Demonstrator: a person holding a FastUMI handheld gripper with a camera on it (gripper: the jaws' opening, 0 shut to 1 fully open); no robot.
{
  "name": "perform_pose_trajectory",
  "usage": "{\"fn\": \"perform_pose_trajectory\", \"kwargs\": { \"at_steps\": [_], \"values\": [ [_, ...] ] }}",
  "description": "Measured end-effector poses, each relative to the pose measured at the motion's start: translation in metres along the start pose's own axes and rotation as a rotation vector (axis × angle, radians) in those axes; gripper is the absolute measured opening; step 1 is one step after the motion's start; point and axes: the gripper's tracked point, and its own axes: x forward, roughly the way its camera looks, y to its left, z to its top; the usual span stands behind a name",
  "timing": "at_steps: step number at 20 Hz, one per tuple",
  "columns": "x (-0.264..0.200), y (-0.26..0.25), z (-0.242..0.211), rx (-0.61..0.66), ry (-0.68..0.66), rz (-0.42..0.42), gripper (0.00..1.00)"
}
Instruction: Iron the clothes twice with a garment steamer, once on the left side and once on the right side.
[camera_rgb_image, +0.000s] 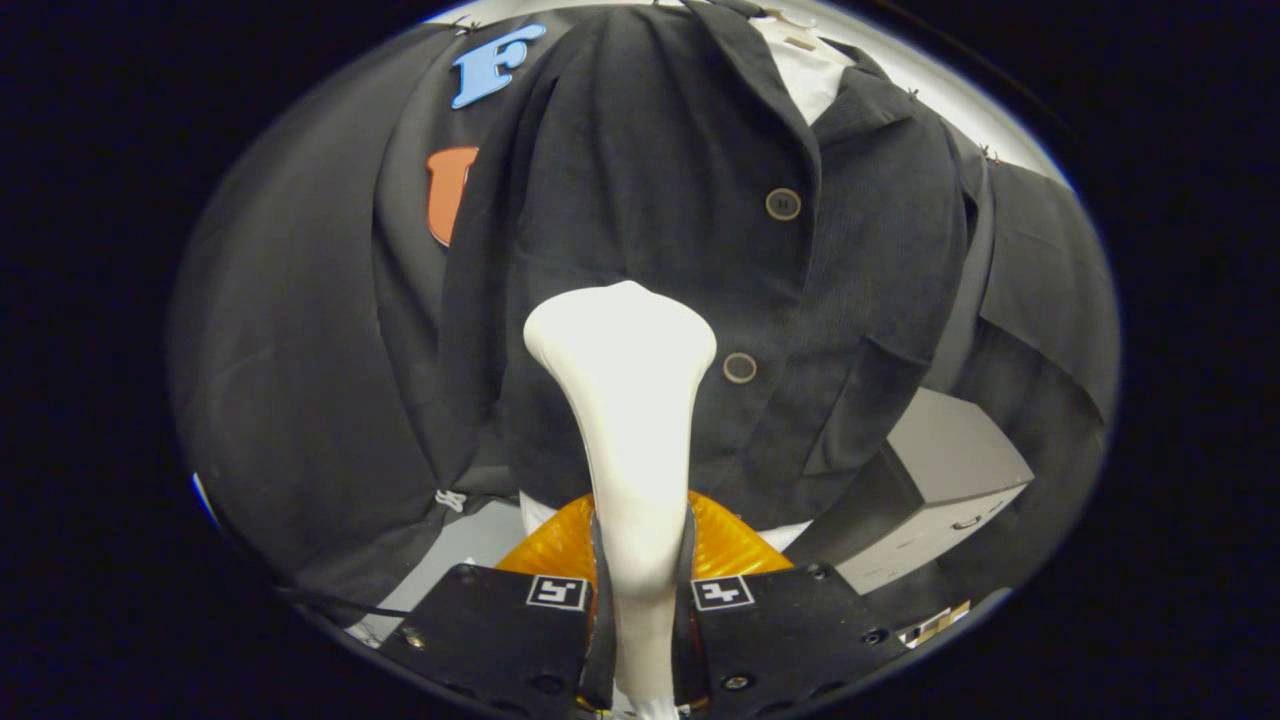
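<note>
— Corduroy, is it? That dark jacket (680, 250) has fine ribs running down the cloth.

— Looks so. It hangs upright just beyond the fingers, front towards the camera, with two round brownish buttons (783, 204) down the placket and a flap pocket (862, 405) low on one side. A white shirt collar (810, 70) shows inside the open neck.

— And the steamer?

— The garment steamer (625, 400) is smooth, glossy white plastic. Its narrow neck rises from between the fingers and flares into a broad, rounded head, which sits over the jacket's front, beside the lower button (740, 367). Whether the head touches the cloth, I cannot tell.

— What are the tongs doing?

— The gripper (640, 600) has both fingers pressed against the steamer's neck, one on each side, pinching it. Each finger block carries a small square black-and-white marker (722, 592).

— What is that orange thing behind the neck?

— A ribbed, translucent amber piece (730, 545), fanned out to both sides just ahead of the fingers. What it belongs to I cannot say.

— Anything else around?

— A grey box-shaped cabinet (950, 480) stands low beside the jacket's hem, partly covered by it. Black cloth (300, 350) drapes behind everything, with a small white knotted cord (450, 499) near its lower fold, and a pale floor (470, 545) below.
</note>
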Motion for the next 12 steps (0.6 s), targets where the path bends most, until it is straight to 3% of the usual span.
{"fn": "perform_pose_trajectory", "kwargs": {
  "at_steps": [12],
  "values": [
    [0.024, 0.014, -0.088, -0.031, 0.123, 0.014, 0.25]
  ]
}}
